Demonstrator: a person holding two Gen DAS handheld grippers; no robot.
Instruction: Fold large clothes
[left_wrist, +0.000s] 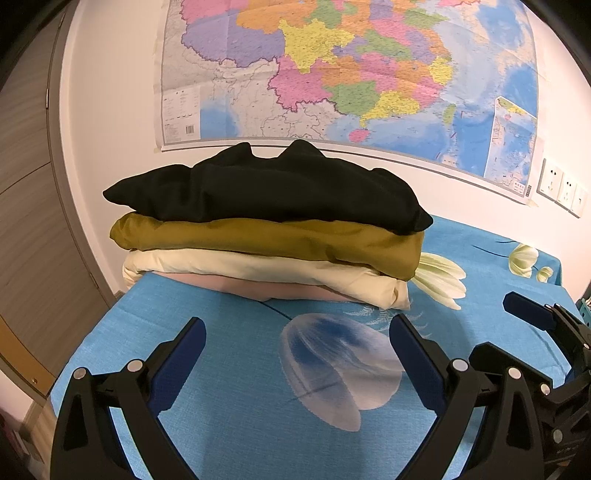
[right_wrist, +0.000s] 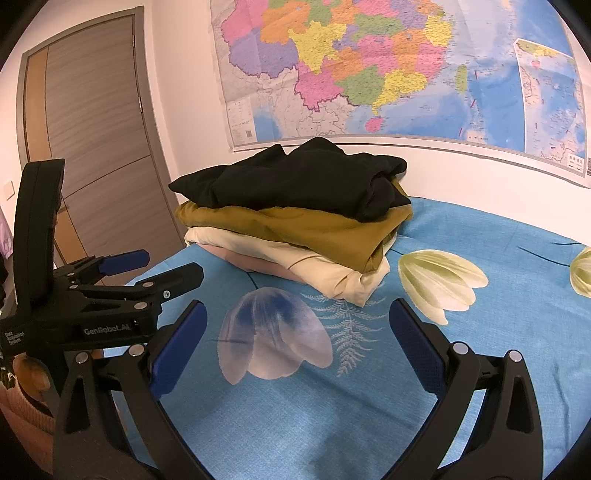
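Left gripper (left_wrist: 297, 332), jaws spread wide, nothing held between the blue pads (left_wrist: 413, 354); poised above a blue floral bedsheet (left_wrist: 236, 406), over a printed translucent-white tulip (left_wrist: 332, 369) lying between the fingers. Right gripper (right_wrist: 297, 317), likewise wide open and empty, above the same sheet, with that tulip print just inside its left finger. In the left wrist view, right gripper visible beyond the right finger, at the frame's right edge; in the right wrist view, left gripper visible just outside the left finger, close alongside.

Stack of folded clothes (left_wrist: 266, 236) straight ahead of both finger pairs, well beyond the tips, resting on the sheet near the wall. Layers from top down: black garment (left_wrist: 273, 188), somewhat rumpled, with two peaks along its far edge; olive-brown garment (left_wrist: 277, 240); cream garment (left_wrist: 258, 273); pale pink garment (left_wrist: 251, 286), only its edge showing at the bottom. No contact between either gripper and the stack.

Green-white tulip prints (right_wrist: 439, 280) on the sheet ahead of the right finger of the right gripper, beside the stack. Colourful wall map (left_wrist: 351, 74) above and behind the stack. Grey wooden door (right_wrist: 99, 147) beyond the left fingers. Wall sockets (left_wrist: 561, 188) far beyond the right finger in the left wrist view.
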